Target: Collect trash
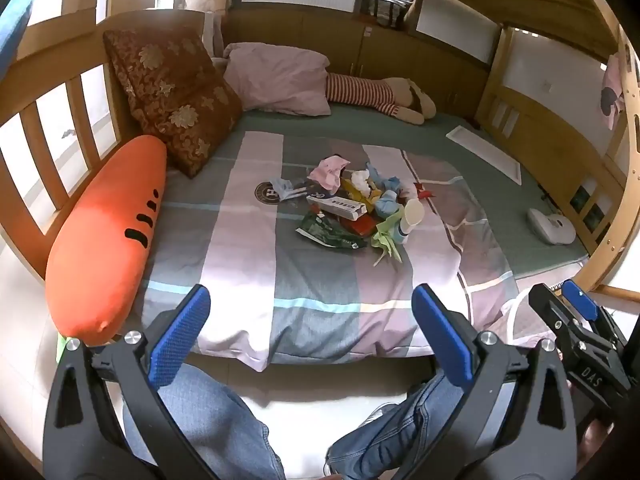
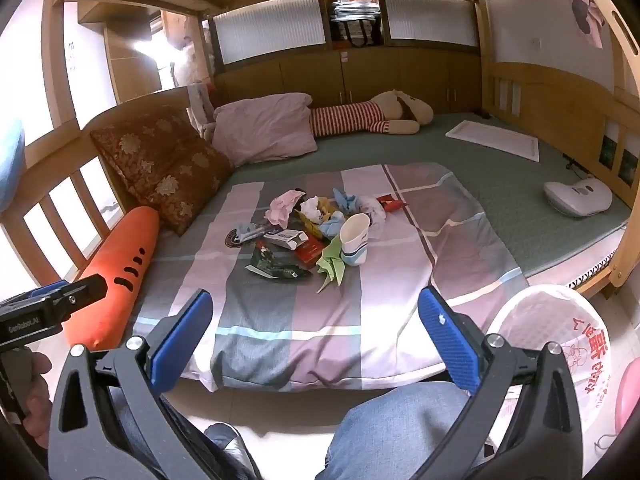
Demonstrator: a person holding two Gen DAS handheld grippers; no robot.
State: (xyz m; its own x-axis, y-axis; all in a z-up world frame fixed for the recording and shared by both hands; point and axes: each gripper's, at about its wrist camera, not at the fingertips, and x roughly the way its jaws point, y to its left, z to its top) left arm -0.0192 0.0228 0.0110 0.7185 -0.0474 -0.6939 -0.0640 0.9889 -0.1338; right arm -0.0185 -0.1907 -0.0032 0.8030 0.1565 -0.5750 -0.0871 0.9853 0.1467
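Both my left gripper (image 1: 312, 336) and right gripper (image 2: 316, 344) gape wide and empty, the trash (image 2: 316, 232) dead ahead mid-frame, well apart from each.

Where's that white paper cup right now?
In both views the paper cup lies tipped on the striped quilt, at the right edge of the trash pile, beside a crumpled green paper.

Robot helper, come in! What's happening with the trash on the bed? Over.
Left gripper and right gripper: jaws open, holding nothing. Colourful pile of crumpled paper and wrappers untouched on striped quilt. White mesh bin with plastic liner at right. Path unobstructed.
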